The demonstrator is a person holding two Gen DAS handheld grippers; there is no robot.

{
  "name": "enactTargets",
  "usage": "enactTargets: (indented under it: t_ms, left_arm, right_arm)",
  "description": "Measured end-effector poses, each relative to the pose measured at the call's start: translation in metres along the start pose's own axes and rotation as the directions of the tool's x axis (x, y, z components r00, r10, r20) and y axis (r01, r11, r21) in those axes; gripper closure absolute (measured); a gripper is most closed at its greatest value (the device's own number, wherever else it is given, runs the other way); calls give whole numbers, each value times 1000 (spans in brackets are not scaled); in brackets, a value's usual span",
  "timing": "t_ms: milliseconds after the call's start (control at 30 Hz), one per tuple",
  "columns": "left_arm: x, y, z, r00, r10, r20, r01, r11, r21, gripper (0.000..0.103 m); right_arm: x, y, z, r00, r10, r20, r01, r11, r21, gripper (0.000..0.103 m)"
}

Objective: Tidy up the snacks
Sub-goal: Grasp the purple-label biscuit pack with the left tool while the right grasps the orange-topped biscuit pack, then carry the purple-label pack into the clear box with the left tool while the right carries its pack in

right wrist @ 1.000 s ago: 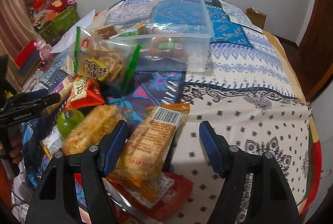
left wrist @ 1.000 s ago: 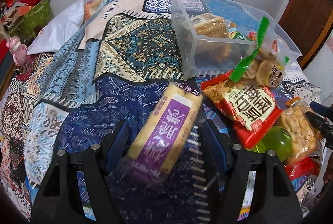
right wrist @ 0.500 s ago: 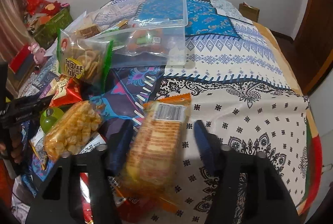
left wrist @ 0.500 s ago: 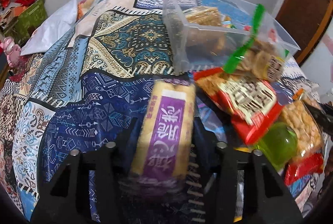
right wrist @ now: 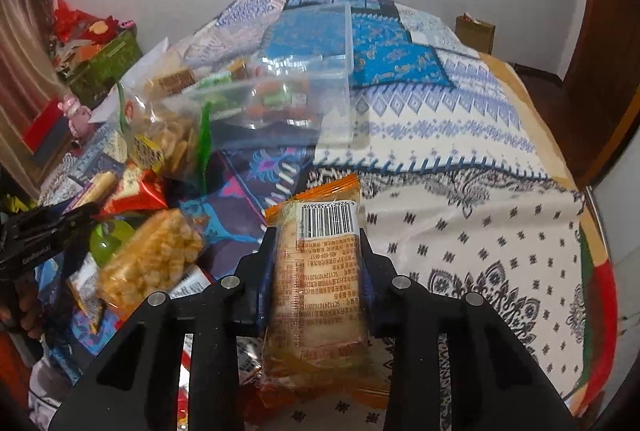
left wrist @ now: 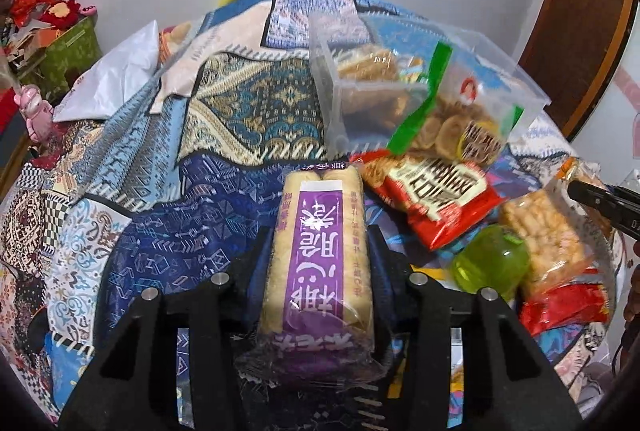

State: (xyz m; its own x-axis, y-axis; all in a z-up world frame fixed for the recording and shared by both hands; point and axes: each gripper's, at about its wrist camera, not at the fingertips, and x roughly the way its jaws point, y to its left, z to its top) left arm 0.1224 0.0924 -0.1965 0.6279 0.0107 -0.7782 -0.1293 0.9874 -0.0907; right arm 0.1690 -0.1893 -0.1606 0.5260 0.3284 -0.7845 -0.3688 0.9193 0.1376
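Observation:
My left gripper (left wrist: 318,239) is shut on a purple-labelled cracker pack (left wrist: 318,251) and holds it above the bedspread. My right gripper (right wrist: 316,239) is shut on an orange cracker pack (right wrist: 316,287) with a barcode facing up. A clear plastic bin (left wrist: 400,87) with snacks inside stands ahead on the bed; it also shows in the right wrist view (right wrist: 296,91). A green-edged bag of round biscuits (left wrist: 452,123) leans on the bin's near wall. A red snack bag (left wrist: 432,195), a green round container (left wrist: 492,263) and a bag of puffed snacks (left wrist: 548,235) lie beside it.
The patterned bedspread (left wrist: 160,191) covers the bed. A white pillow (left wrist: 116,75) lies at the far left. A green box with red items (right wrist: 104,63) stands beyond the bed's left side. A brown paper bag (right wrist: 474,31) stands by the far wall, a wooden door (left wrist: 576,43) at right.
Both grippers closed on their packs and lifted them off the bed. The left pack turned to point straight ahead. Both cameras rose and tilted up.

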Motion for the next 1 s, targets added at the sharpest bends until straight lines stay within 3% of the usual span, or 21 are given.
enactTargets:
  t_ms: [233,567,767,1000]
  left_arm:
    - [-24,-1,15,997,5,76,-5,1000,-4,58]
    - [-48,-10,62,980,-21,197,20,1000,7,58]
    - [-46,-24,93,968,-50,247,46,999,23,58]
    - [-24,-37,122,966,-75,247,71,997,22,58]
  right_arm:
    - [-15,10,21,998,12,68,-11,1000,-24,71]
    - [-21,26,67,986,41,162,-30,997,-69,71]
    - [-14,35,92,979,71,193,-55,995,-84,71]
    - [3,44,117,976,95,194,-75,991,-109,71]
